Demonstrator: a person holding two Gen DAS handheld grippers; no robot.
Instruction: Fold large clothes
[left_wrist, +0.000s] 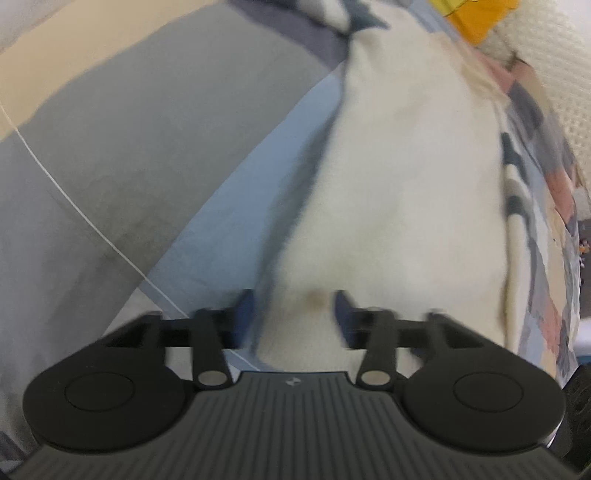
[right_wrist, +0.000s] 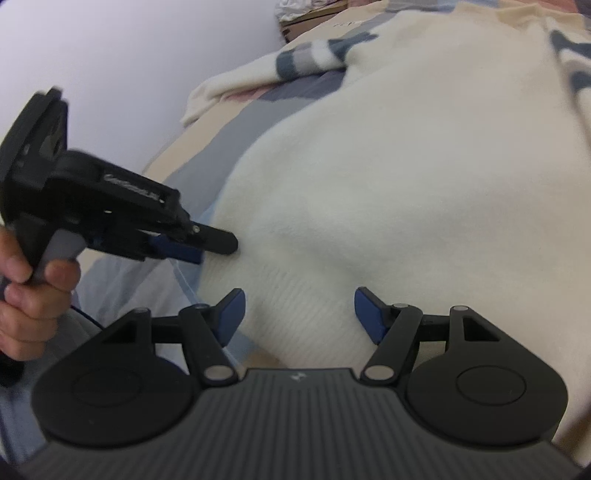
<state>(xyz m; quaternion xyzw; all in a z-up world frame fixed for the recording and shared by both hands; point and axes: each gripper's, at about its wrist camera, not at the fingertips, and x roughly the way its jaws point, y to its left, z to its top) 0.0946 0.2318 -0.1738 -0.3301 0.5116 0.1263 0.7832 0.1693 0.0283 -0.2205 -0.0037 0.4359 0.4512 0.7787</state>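
Right wrist view: the cream fuzzy knit sweater lies spread across the bed with the blue, grey and tan patchwork cover, ribbed hem nearest us. The right claw stands well open above that hem, gripping nothing. The left claw, seen side-on, sits at the sweater's left edge; the blurred left wrist view shows its jaws apart with fabric between, pads not clamped. Risk, I'd judge: a closing claw pinches the bed cover along with the hem and drags both. The striped sleeve sprawls far off, and could trail loose. Open bed lies left; clutter crowds the far end.
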